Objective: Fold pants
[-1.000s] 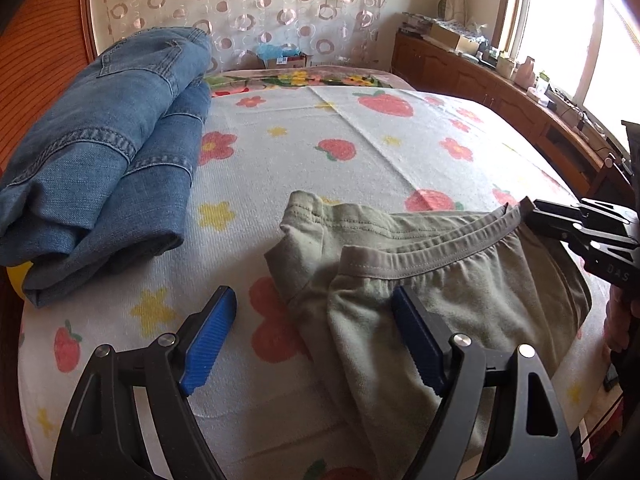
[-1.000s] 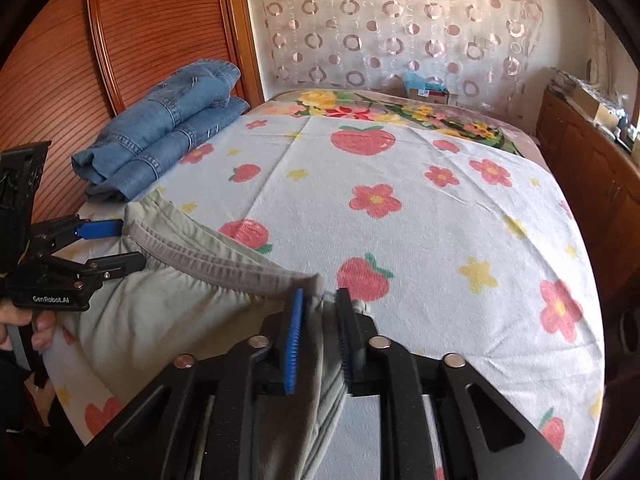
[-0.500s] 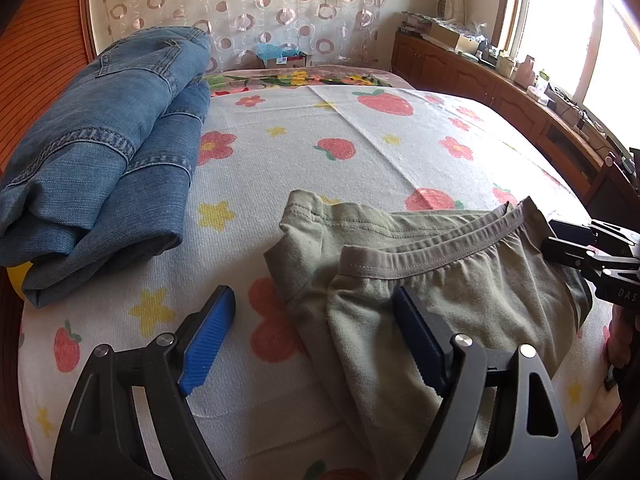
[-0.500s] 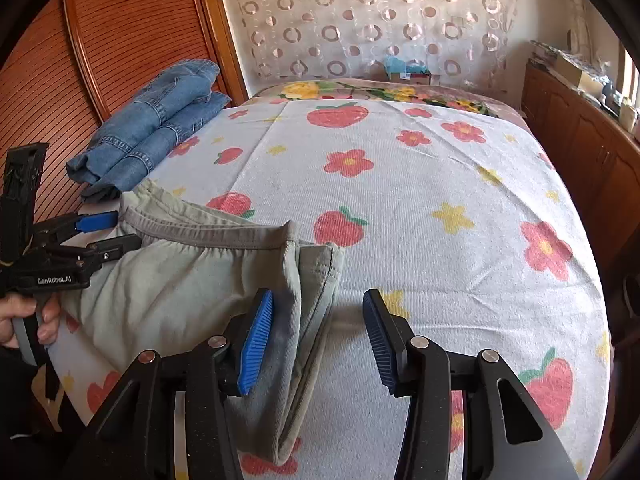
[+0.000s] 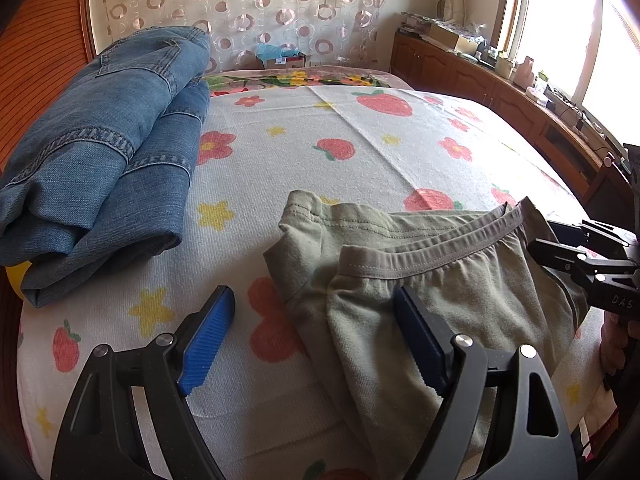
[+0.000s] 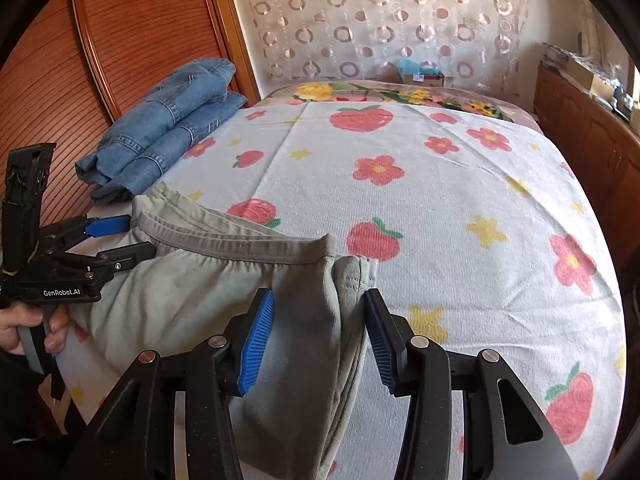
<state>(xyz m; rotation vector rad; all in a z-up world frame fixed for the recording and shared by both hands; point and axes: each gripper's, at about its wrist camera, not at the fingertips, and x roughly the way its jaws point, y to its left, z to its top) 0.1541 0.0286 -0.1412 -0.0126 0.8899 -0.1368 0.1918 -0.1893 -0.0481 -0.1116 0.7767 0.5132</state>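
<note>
Olive-grey pants (image 5: 440, 280) lie folded on the bed near its front edge, waistband facing the far side. They also show in the right wrist view (image 6: 224, 280). My left gripper (image 5: 316, 340) is open, its fingers straddling the pants' left folded edge. It appears at the left of the right wrist view (image 6: 128, 236), open. My right gripper (image 6: 320, 344) is open around the pants' right edge, the cloth lying between the blue pads (image 6: 256, 340). It appears at the right of the left wrist view (image 5: 556, 236).
A stack of folded blue jeans (image 5: 108, 152) lies at the bed's left side, also in the right wrist view (image 6: 168, 128). The strawberry-and-flower bedsheet (image 6: 440, 184) spreads beyond. Wooden cabinets (image 5: 500, 92) line the right wall; a wooden headboard (image 6: 120, 48) stands left.
My right gripper opened, letting go of the pants' right edge, and has since narrowed somewhat around the fabric. The left gripper has stayed open and almost still.
</note>
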